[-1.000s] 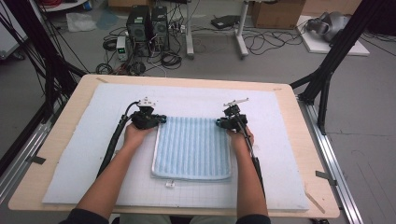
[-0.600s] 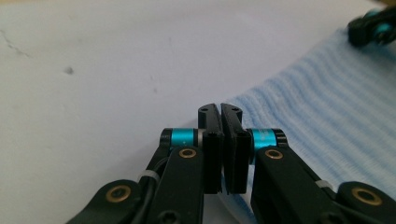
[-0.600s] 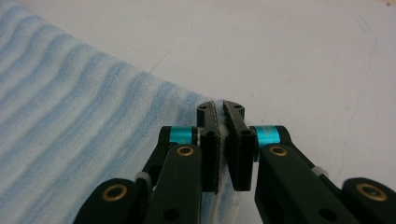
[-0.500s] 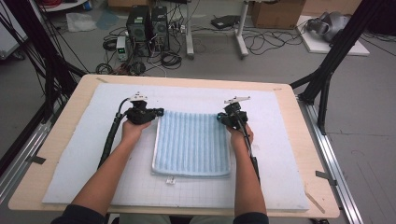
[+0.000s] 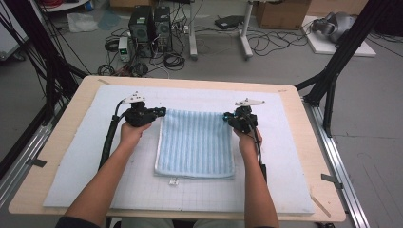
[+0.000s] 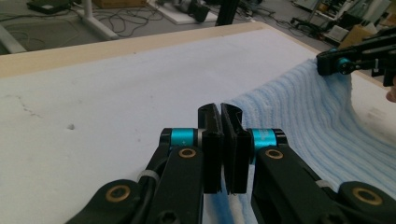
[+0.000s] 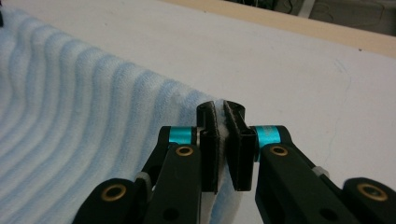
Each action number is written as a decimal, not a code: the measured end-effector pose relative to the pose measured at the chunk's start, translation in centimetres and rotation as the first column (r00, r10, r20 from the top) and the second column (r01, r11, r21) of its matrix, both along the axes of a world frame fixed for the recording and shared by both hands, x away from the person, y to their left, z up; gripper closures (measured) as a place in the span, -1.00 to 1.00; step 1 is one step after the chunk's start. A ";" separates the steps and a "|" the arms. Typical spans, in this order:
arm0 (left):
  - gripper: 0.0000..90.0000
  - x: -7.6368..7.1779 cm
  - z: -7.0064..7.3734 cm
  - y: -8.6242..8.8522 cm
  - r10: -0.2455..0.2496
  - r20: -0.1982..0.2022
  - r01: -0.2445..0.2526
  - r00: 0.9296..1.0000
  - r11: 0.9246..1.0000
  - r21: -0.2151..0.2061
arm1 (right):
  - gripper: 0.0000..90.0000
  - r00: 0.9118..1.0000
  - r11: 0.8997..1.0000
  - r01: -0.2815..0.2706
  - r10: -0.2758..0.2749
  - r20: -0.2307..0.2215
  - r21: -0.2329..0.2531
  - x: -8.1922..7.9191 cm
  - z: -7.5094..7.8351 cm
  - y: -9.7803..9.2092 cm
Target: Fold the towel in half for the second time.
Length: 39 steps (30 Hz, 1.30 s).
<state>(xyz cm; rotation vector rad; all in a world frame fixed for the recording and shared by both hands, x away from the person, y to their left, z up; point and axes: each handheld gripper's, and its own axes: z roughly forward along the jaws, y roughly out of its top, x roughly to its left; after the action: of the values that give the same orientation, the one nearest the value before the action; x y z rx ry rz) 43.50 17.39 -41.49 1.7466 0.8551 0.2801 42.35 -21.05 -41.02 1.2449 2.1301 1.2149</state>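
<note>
Both tools [image 5: 160,112] [image 5: 226,116] moved toward twelve o'clock, each clamped on a far corner of the soft, limp towel [image 5: 196,142].

Towel [image 5: 196,142] — pale blue with darker blue ribbed stripes; mat [image 5: 294,156] — white; worktop [image 5: 57,156] — light wood; jaws black with turquoise collars.

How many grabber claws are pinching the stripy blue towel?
2. The left gripper pinches the towel at its far left corner; the right gripper pinches its far right corner. Both are shut on the cloth.
</note>
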 end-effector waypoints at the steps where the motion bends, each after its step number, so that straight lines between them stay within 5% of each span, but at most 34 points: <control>1: 0.93 -0.1 0.2 0.0 -0.003 0.003 0.003 1.000 1.000 0.004 | 0.88 1.000 1.000 -0.004 0.004 0.006 0.010 -0.2 0.1 -0.1; 11: 0.93 -2.1 1.9 0.5 -0.010 0.077 0.014 0.997 0.999 -0.051 | 0.88 0.995 0.995 -0.061 0.054 0.085 0.084 -1.9 2.2 -1.1; 28: 0.92 -6.8 1.5 1.9 -0.056 0.090 0.065 0.994 0.992 -0.105 | 0.88 0.980 0.984 -0.158 0.146 0.135 0.083 -6.2 2.7 -1.3; 39: 0.92 -10.4 0.5 1.8 -0.100 0.116 0.108 0.988 0.992 -0.065 | 0.88 0.973 0.977 -0.194 0.180 0.142 0.088 -9.7 1.4 -1.7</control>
<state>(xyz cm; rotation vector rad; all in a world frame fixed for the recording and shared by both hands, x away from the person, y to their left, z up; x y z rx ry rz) 33.14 19.22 -40.94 1.6866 0.6822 0.2724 32.69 -22.77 -39.64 0.9888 2.1493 1.4591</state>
